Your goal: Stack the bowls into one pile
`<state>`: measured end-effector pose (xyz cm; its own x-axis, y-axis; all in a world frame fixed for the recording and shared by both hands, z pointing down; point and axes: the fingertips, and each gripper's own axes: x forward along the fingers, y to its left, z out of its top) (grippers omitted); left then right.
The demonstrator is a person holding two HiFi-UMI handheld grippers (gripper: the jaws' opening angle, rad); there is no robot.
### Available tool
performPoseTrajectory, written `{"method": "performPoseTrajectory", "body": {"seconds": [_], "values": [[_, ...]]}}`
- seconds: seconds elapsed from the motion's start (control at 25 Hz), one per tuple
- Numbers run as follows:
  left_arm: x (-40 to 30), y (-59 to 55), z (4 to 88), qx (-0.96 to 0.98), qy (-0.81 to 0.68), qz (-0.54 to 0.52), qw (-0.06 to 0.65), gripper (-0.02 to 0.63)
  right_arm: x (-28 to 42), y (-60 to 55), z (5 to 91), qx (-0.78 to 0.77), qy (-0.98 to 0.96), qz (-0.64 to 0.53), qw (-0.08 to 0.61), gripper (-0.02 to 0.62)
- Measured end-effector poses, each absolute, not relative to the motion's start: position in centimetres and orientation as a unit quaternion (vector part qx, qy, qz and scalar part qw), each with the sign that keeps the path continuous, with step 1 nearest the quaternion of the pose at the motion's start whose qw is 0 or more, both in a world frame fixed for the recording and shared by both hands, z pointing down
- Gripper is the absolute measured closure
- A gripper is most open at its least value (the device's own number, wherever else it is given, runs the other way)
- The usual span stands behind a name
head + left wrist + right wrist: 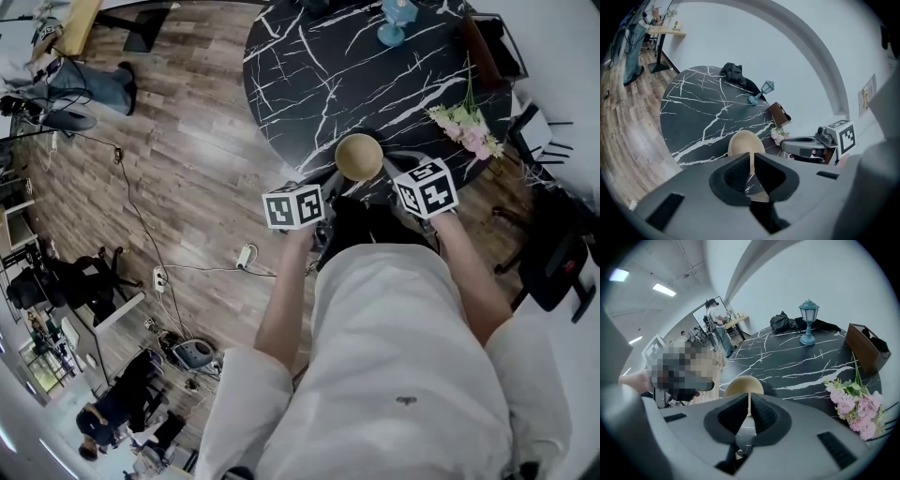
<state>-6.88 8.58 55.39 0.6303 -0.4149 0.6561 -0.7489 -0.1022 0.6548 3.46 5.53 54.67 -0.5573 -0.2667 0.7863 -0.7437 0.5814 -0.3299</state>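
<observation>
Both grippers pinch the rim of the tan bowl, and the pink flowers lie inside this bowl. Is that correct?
Not quite. The pink flowers lie not inside the tan bowl but on the black table, apart from it, as the head view shows. The left gripper and the right gripper do each pinch its rim.

One tan bowl [359,157], one marble table [300,84], one blue lantern [808,322], one pink flower bunch [857,409], one brown box [861,349]
</observation>
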Motion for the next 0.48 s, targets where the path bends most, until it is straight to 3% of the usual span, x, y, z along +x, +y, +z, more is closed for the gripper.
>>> {"method": "performPoseTrajectory", "body": {"seconds": [0.48], "values": [[-6.6,8.9,51.8,0.736,-0.439,0.129,0.498,0.583,3.6,5.6,51.4,0.298,-0.846,0.297,0.327,0.583]]}}
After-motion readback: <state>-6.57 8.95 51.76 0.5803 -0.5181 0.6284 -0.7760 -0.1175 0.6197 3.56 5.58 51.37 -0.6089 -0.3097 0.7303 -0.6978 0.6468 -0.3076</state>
